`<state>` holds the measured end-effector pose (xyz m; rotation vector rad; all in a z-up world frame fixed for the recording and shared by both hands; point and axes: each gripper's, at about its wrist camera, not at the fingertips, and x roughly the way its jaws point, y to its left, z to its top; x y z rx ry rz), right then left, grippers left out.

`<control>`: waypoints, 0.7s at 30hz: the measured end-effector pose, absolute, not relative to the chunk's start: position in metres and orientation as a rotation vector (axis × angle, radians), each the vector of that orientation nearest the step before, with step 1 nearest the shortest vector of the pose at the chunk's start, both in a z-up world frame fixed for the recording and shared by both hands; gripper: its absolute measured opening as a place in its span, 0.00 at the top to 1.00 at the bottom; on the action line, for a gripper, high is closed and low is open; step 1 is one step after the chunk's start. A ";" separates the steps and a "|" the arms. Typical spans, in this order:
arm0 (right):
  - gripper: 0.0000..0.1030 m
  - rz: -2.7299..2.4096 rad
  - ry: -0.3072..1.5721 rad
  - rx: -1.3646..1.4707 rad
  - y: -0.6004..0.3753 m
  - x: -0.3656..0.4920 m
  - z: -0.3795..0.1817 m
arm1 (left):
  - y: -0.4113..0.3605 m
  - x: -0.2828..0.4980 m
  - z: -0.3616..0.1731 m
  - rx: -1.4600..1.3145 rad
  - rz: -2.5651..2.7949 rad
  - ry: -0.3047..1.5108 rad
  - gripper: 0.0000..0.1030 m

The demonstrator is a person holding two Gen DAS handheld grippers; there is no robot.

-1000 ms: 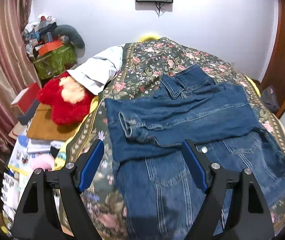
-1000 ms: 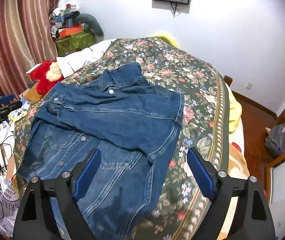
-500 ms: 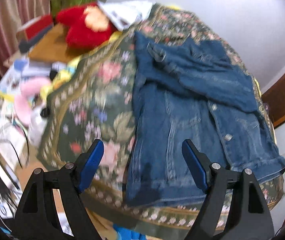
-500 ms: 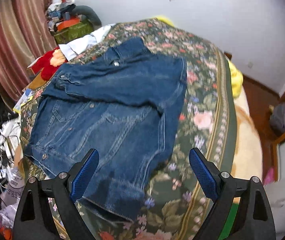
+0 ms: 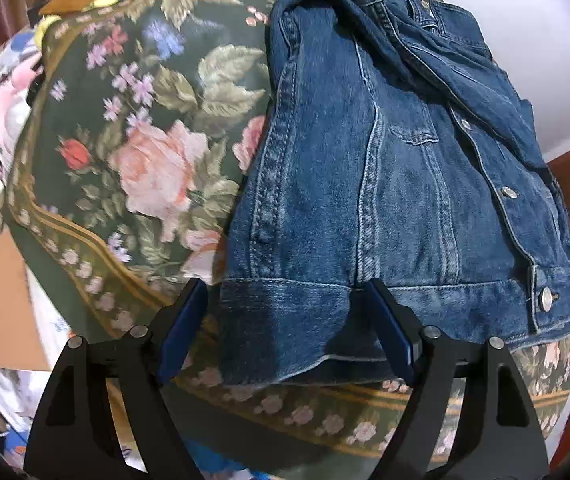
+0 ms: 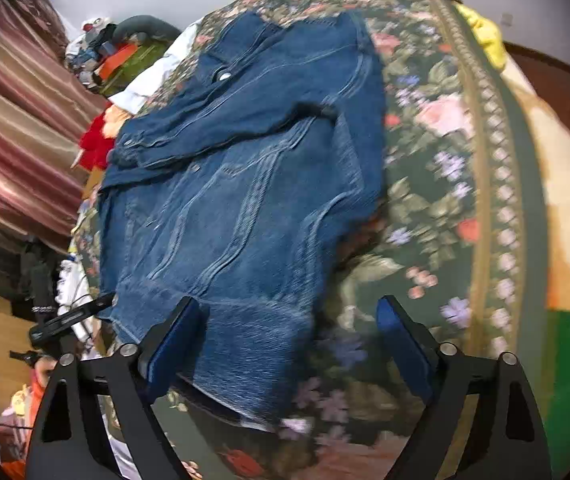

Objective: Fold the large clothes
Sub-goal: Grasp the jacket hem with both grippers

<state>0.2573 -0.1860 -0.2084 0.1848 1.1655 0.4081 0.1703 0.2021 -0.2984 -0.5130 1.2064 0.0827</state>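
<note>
Fingers [image 5: 189,320] astride denim jacket [image 5: 365,184] hem, contact unclear.

Bare floral bedspread [image 6: 445,200] lies beside denim jacket [image 6: 237,200].

The jacket [image 5: 385,168] lies spread on the bed cover [image 5: 145,128], its hem toward the near edge of the bed and its collar at the far end. One sleeve [image 6: 213,132] is folded across the chest. In the left wrist view the left tongs [image 5: 285,328] straddle the hem's left corner, with bare cover to the left of the jacket. In the right wrist view the right tongs [image 6: 289,344] stand over the hem's other corner, with bare cover to the right. A stuffed toy [image 6: 95,148] and a curtain [image 6: 17,128] lie beyond the bed's left side.
</note>
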 end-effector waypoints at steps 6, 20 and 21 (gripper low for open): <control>0.55 0.453 1.142 0.213 -0.174 0.259 -0.205 | 0.198 0.176 -0.301 -0.572 0.056 1.194 0.33; 0.78 0.489 0.998 0.221 -0.166 0.276 -0.179 | 0.197 0.183 -0.239 -0.531 -0.012 1.068 0.81; 0.78 0.497 0.988 0.214 -0.164 0.279 -0.175 | 0.195 0.187 -0.228 -0.519 -0.022 1.041 0.81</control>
